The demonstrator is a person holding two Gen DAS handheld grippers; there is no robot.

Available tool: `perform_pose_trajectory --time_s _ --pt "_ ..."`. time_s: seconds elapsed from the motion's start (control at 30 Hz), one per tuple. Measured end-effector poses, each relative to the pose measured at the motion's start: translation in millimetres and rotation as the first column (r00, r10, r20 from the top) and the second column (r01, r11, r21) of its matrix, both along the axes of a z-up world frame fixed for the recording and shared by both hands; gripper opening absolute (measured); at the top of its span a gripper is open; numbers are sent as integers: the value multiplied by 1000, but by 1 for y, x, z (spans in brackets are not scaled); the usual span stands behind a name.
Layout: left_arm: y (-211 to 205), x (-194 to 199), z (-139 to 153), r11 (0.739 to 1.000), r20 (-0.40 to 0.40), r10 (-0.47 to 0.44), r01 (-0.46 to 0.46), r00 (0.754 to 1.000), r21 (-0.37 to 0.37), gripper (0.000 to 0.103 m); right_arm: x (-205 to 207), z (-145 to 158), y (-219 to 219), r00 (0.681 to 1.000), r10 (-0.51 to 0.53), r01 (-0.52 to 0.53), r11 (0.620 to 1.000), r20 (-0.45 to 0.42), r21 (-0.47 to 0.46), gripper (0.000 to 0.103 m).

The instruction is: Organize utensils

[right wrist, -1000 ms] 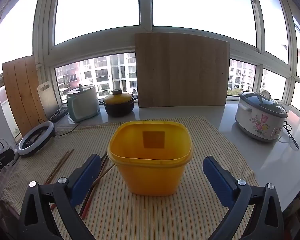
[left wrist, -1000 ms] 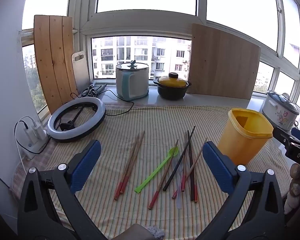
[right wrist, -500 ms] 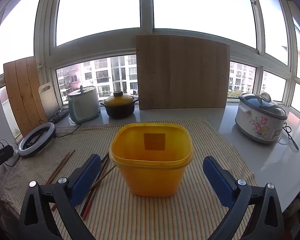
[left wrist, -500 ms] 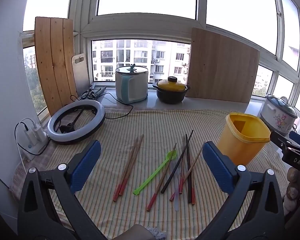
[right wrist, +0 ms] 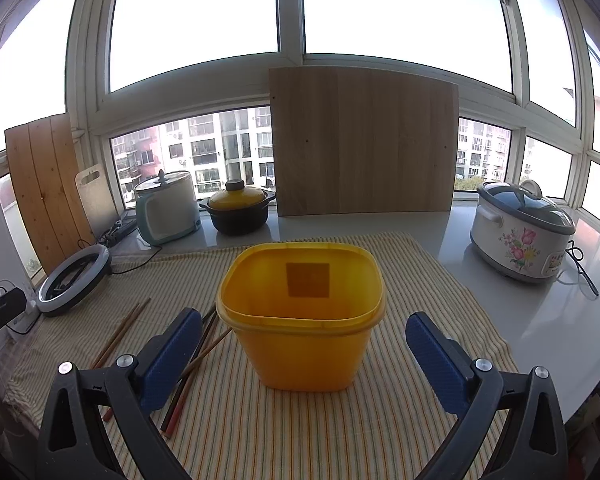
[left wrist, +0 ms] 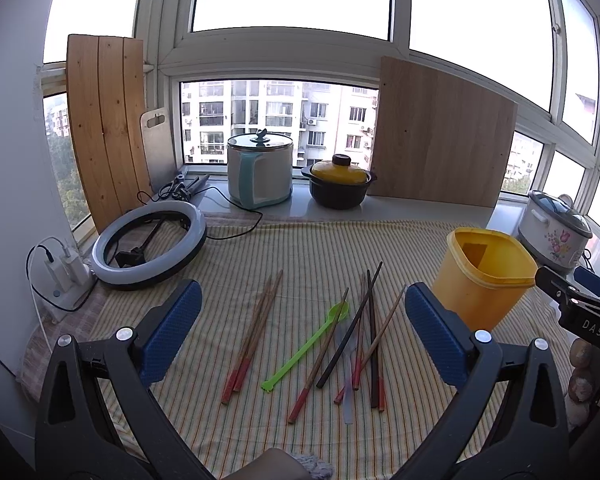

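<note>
Several chopsticks lie scattered on the striped cloth (left wrist: 300, 248): a wooden pair with red tips (left wrist: 254, 334) to the left, a loose bunch (left wrist: 370, 336) to the right. A green long-handled spoon (left wrist: 308, 350) lies between them. An empty yellow tub (left wrist: 482, 276) (right wrist: 302, 316) stands upright to the right of the bunch. My left gripper (left wrist: 300, 336) hangs open above the near utensils, holding nothing. My right gripper (right wrist: 302, 358) stands open just in front of the tub, with its fingers level with the tub's sides. Chopstick ends (right wrist: 196, 364) show beside its left finger.
At the back stand a teal-and-white cooker (left wrist: 260, 172), a black pot with yellow lid (left wrist: 340, 184) and leaning wooden boards (left wrist: 440, 136). A ring light (left wrist: 148, 244) and a charger (left wrist: 66, 272) lie left. A flowered cooker (right wrist: 520, 232) sits right.
Both grippers have drawn back and risen slightly, so utensils and tub look a little smaller and lower. Nothing was gripped; the objects have not moved.
</note>
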State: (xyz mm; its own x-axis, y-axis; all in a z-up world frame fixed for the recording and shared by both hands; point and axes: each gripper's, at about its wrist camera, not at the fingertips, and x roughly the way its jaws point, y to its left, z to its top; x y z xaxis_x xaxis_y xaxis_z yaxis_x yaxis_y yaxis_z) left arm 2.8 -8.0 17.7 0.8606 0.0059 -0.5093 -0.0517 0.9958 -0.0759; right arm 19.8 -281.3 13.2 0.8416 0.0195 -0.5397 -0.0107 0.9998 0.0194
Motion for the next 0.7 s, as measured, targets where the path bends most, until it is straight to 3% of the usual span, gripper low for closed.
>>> perform_pose_trajectory --time_s 0.7 --pt "-2 2 -1 1000 4 -3 3 1000 -3 103 3 2 -4 1000 -10 11 1000 -10 11 103"
